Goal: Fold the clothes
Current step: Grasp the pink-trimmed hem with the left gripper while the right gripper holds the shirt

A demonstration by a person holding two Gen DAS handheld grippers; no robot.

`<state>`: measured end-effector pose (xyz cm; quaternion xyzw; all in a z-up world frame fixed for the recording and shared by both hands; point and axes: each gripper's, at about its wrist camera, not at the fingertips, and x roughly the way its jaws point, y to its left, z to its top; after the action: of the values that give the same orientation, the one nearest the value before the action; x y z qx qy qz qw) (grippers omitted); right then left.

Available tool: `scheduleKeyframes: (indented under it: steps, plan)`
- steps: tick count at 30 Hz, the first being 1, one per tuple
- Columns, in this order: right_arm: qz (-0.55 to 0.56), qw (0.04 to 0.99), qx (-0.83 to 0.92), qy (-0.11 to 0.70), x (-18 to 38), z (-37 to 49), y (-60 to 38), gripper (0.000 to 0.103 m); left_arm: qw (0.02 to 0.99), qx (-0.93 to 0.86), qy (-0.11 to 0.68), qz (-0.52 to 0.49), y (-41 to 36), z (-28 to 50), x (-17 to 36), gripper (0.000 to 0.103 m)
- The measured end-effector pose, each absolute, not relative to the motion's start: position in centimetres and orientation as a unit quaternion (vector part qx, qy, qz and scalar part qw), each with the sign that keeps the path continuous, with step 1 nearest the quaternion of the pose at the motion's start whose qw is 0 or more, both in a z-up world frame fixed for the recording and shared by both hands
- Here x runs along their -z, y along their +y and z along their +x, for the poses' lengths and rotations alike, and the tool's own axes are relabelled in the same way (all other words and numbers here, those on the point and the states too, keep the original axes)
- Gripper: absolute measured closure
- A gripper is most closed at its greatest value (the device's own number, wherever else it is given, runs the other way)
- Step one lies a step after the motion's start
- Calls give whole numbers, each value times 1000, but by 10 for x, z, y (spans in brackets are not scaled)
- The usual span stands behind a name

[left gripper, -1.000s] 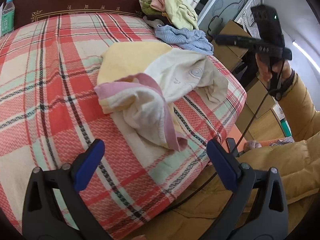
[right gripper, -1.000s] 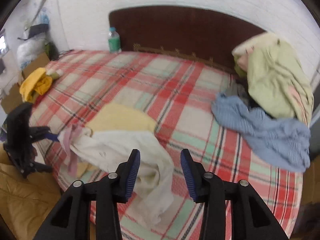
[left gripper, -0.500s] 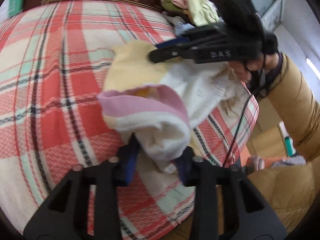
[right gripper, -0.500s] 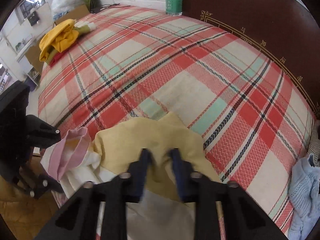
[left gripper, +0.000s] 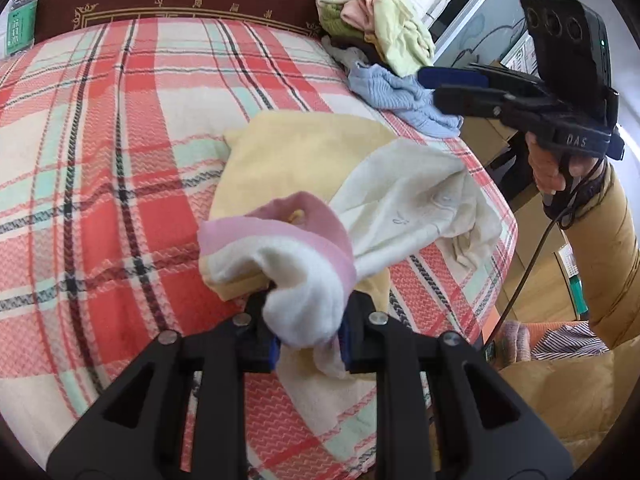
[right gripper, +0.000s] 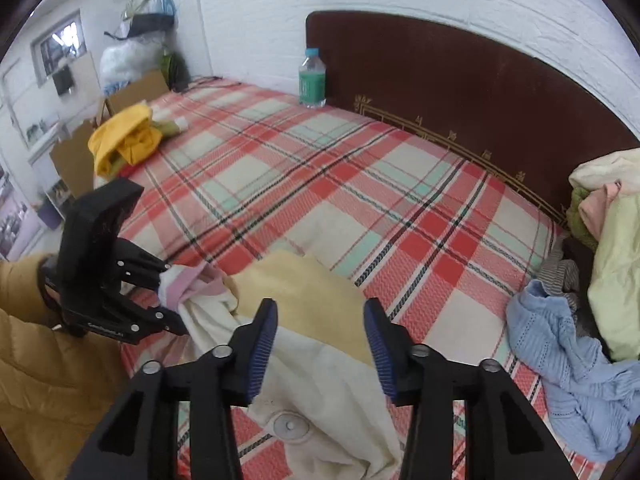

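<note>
The cream and yellow garment point(left gripper: 404, 200) lies crumpled near the corner of the bed point(left gripper: 120, 160), on the plaid cover, with its pink-edged end point(left gripper: 280, 228) lifted. It looks light, thick and floppy, a soft knit that will sag and bunch wherever it is not held, so 1 pinch will never spread it. It is best taken by an edge or a corner, at 2 points well apart, so that it can be drawn flat; the pink band is a firm hem to take hold of.

The left hand-held gripper point(left gripper: 308, 340) is clenched on the white fold just under the pink band, and its jaws are closing tighter on the cloth. The right hand-held gripper point(right gripper: 320, 344) hangs over the yellow part with its jaws opening and nothing pinched between them; the cloth lies below, apart from the pads.

1 second ago the left jaws stood wide over the bare cover short of the garment, and the right hand-held gripper was held high beside the bed. Half a second ago the right jaws were pinched on the yellow part; now they have let go and pulled back, while the left has come in and taken the pink-edged end
</note>
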<state>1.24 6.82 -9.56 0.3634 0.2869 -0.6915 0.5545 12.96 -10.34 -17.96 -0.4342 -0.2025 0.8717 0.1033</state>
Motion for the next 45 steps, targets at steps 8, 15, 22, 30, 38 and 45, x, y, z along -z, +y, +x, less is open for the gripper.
scheduleKeyframes:
  steps: [8, 15, 22, 30, 38, 45]
  plan:
    - [426, 558, 625, 342, 168, -1, -13, 61, 77, -880, -210, -420, -113, 145, 174, 88]
    - [386, 567, 673, 277, 120, -3, 21, 99, 91, -893, -220, -382, -126, 149, 147, 88]
    - [347, 539, 754, 147, 50, -30, 117, 99, 111, -905, -194, -362, -126, 127, 126, 88]
    - [378, 548, 711, 227, 96, -20, 86, 51, 151, -904, -191, -351, -121, 131, 121, 88]
    - [379, 584, 629, 347, 140, -11, -10, 24, 205, -906, -161, -334, -98, 164, 115, 88]
    - [431, 604, 556, 373, 186, -10, -38, 83, 208, -900, -165, -347, -93, 170, 126, 88]
